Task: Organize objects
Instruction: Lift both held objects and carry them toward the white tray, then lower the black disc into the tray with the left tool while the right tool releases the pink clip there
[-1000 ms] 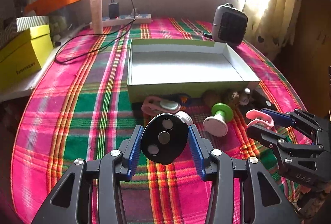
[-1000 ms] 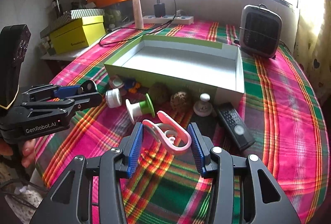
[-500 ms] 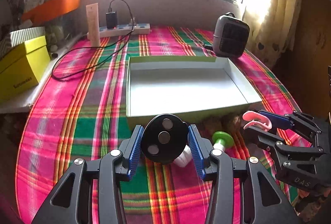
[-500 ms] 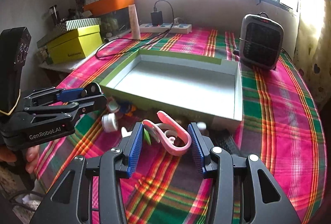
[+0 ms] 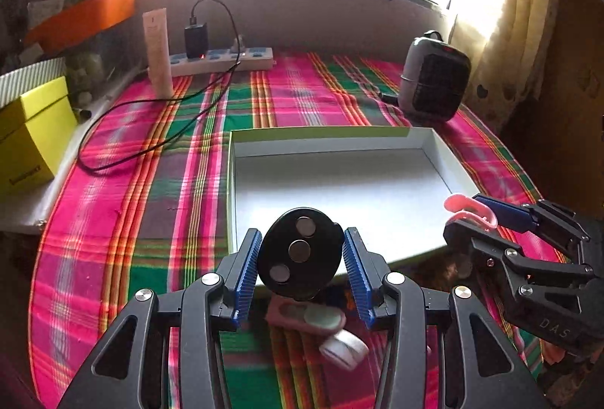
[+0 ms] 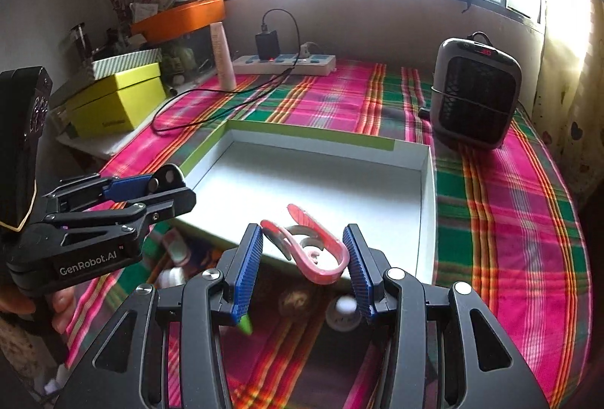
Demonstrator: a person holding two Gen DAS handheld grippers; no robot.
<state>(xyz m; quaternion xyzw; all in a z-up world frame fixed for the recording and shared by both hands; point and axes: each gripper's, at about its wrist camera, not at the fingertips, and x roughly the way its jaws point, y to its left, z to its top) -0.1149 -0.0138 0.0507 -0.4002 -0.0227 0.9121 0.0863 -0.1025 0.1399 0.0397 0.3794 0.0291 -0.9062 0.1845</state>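
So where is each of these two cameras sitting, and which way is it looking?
Left wrist view: sits on the left tongs, looking forward and down at the white tray; its fingers grip a black disc.
Right wrist view: sits on the right tongs, facing the same tray, gripping a pink clip; fingertips of a hand show.
Shared: tray, heater, and each other's tongs.

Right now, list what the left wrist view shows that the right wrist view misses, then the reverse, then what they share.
Only the left wrist view: the face of the black disc with its three round studs, clamped in the left tool, and a pink case on the cloth below.

Only the right wrist view: the pink clip's full curl inside the right tool, and fingers under the left tool's handle.

Both: the empty white box, heater, power strip, yellow box.
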